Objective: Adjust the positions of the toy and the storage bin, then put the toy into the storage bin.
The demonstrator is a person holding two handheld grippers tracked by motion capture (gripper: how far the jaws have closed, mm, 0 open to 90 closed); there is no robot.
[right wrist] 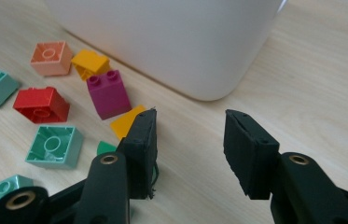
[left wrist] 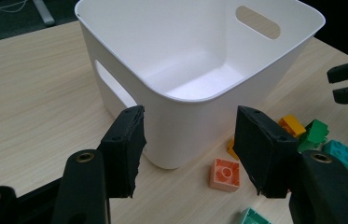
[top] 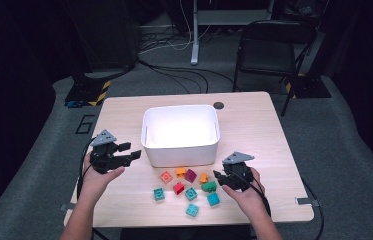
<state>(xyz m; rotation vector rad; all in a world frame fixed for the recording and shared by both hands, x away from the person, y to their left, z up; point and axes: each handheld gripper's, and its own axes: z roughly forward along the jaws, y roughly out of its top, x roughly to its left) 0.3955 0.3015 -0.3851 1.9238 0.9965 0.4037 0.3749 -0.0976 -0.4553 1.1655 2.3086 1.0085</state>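
A white bin (top: 180,135) stands mid-table, and its inside looks bare. In front of it lie several toy bricks: salmon (top: 166,177), magenta (top: 190,175), red (top: 178,188), green (top: 209,186) and teal (top: 190,193) among them. My left gripper (top: 130,151) hovers left of the bin, open and holding nothing; in the left gripper view (left wrist: 190,126) the bin's near corner (left wrist: 181,121) shows beyond its jaws. My right gripper (top: 218,178) is low at the right end of the bricks. It is open (right wrist: 191,126) over bare table, with an orange brick (right wrist: 126,122) and the green brick (right wrist: 105,148) just outside its left jaw.
The wooden table (top: 254,125) has free room right of the bin and along its left side. A dark round cap (top: 218,105) sits near the far edge. A folding chair (top: 269,45) and floor cables lie beyond the table.
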